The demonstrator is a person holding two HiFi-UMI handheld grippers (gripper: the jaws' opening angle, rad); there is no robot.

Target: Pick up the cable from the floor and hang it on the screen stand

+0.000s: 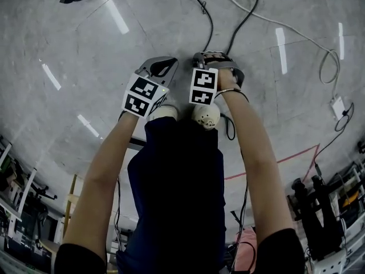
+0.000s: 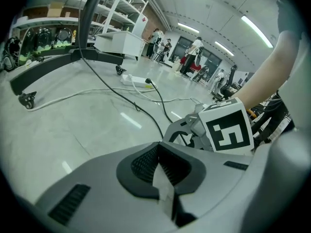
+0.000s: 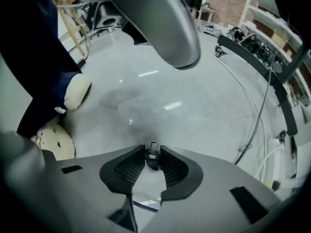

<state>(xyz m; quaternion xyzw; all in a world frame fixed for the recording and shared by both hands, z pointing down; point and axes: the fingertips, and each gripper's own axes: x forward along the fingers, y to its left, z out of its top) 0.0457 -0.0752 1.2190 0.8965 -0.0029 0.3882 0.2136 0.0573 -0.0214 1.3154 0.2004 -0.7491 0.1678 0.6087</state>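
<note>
Jaws of the right gripper [image 3: 152, 148] pinch the cable plug [image 3: 153, 159] over the floor [image 3: 194, 106]. The left gripper [image 2: 158, 144] is closed, empty.

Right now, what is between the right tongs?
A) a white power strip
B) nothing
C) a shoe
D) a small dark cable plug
D: the right gripper view shows the cable plug, metal tip outward, pinched at the tips of the right tongs.
</note>
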